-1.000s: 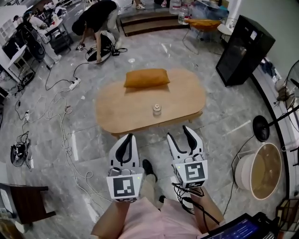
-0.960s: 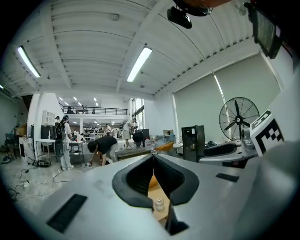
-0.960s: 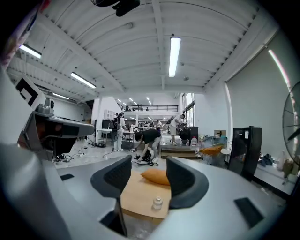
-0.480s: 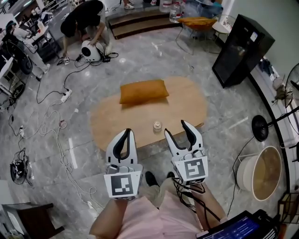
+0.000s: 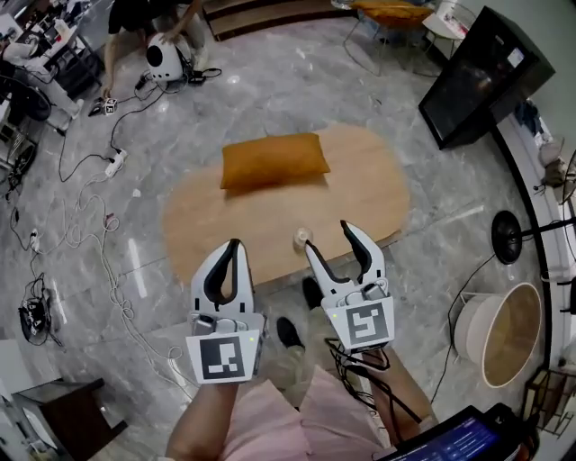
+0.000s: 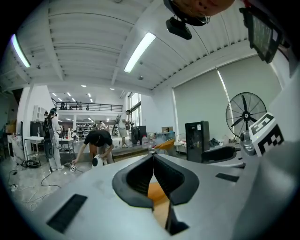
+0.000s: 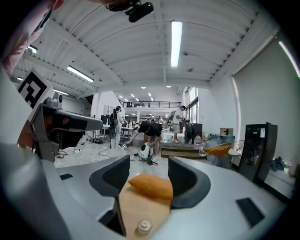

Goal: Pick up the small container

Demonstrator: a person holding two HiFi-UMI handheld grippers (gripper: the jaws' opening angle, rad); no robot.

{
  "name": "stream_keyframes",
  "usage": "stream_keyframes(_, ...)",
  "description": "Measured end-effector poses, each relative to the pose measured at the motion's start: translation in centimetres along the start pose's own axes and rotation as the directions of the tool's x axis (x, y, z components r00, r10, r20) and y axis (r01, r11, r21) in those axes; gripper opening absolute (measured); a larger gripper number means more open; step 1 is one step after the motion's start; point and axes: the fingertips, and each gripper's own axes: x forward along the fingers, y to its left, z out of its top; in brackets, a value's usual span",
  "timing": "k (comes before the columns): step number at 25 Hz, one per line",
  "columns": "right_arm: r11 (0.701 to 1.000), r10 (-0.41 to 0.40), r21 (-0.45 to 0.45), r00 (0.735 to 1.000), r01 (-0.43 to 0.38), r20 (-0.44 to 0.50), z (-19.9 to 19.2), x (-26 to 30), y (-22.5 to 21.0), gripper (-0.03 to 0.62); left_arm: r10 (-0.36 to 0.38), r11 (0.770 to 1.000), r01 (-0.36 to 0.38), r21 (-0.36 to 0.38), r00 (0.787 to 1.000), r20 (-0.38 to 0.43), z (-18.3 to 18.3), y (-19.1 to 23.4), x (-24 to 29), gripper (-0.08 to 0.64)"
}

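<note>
The small container (image 5: 301, 238), a pale jar with a round lid, stands near the front edge of the oval wooden table (image 5: 369, 194). My right gripper (image 5: 328, 236) hovers open just at that edge, its left finger close beside the jar. In the right gripper view the jar (image 7: 143, 227) sits low between the open jaws (image 7: 148, 164), still ahead of them and untouched. My left gripper (image 5: 234, 248) hangs over the floor in front of the table, jaws shut together (image 6: 153, 157) on nothing.
An orange cushion (image 5: 274, 160) lies on the table's far side. A black cabinet (image 5: 486, 76) stands at the back right, a fan base (image 5: 507, 243) and a round tub (image 5: 499, 333) at the right. Cables (image 5: 99, 234) trail over the floor at left. A person (image 5: 148, 13) bends down far back.
I have moved closer to the table. Both grippers have advanced toward it, and the right gripper's open jaws now reach the table edge beside the jar.
</note>
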Motion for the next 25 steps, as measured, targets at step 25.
stream_keyframes(25, 0.988, 0.147, 0.091, 0.932, -0.123, -0.332, -27.7, 9.4, 3.4, 0.302, 0.031, 0.997, -0.05, -0.056, 0.952, -0.306, -24.9, 1.4, 8.3, 0.014)
